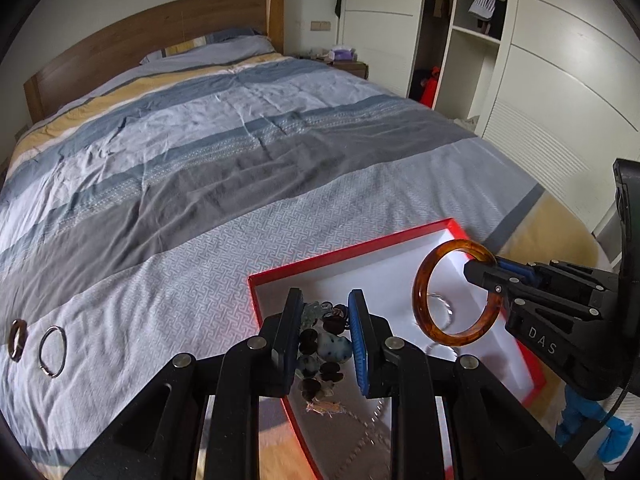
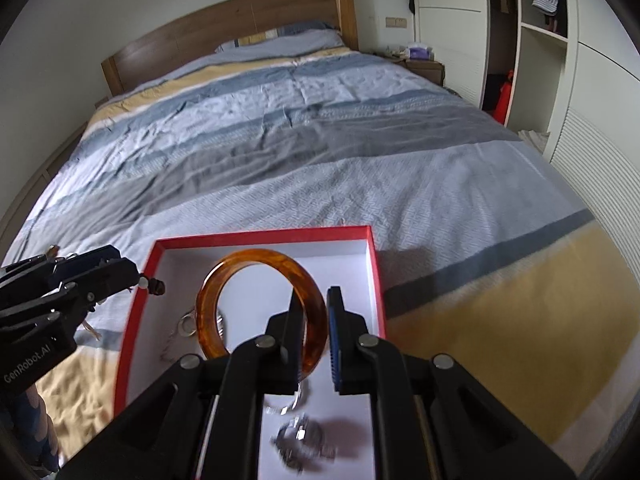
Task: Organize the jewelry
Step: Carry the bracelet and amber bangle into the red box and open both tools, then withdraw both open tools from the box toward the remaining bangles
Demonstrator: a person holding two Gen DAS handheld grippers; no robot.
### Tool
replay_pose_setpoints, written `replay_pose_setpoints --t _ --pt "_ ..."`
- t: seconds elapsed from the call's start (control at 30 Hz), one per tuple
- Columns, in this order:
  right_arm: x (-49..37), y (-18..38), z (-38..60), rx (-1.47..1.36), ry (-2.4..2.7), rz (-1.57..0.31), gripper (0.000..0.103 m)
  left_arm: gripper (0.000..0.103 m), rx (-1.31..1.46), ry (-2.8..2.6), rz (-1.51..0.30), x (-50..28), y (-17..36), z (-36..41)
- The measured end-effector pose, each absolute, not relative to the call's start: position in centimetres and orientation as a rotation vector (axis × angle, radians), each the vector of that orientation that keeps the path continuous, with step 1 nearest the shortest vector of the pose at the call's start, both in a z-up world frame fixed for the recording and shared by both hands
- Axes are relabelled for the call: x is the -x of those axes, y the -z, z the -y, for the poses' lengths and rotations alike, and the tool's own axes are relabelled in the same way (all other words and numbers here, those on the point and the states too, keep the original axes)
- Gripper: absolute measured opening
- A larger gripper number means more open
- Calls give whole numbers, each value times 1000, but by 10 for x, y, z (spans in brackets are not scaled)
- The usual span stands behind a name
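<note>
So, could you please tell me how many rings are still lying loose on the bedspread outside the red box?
2: a dark brown ring and a silver ring beside it, both left of the red box. Others may be hidden behind the claws.

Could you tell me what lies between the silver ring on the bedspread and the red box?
Only bare patterned bedspread lies between silver ring and red box, shown in the left wrist view.

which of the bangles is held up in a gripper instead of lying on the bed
The amber bangle, pinched at its rim by the right gripper over the red box. The dark bangle and silver bangle lie on the bedspread.
</note>
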State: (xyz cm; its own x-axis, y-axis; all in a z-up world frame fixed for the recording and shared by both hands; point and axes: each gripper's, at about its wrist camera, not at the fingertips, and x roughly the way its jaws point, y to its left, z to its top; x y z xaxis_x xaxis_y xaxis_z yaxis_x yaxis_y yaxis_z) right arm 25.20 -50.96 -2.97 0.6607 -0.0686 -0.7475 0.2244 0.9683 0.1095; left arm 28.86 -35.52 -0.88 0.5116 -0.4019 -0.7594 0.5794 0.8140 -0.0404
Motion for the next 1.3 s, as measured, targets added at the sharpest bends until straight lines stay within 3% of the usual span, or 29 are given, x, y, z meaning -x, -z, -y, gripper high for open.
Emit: replay_pose_setpoints --t 0.3,0.37,0.63,0.8,0.87,1.3 --pt "-281 58 513 -143 164 -905 10 23 -231 593 -904 -305 49 364" --pt "-282 63 517 -156 165 -915 10 14 -225 585 -923 -306 57 360" --pt "-284 67 517 -145 162 -946 12 14 -193 579 -947 -307 64 355" --pt "-279 64 518 -148 179 -950 19 32 -194 598 -950 -299 58 354" --pt "-275 61 518 -162 172 -947 24 43 -207 598 -935 -293 52 354" --pt "-211 15 512 -209 241 -882 27 54 -177 547 -878 -242 3 310"
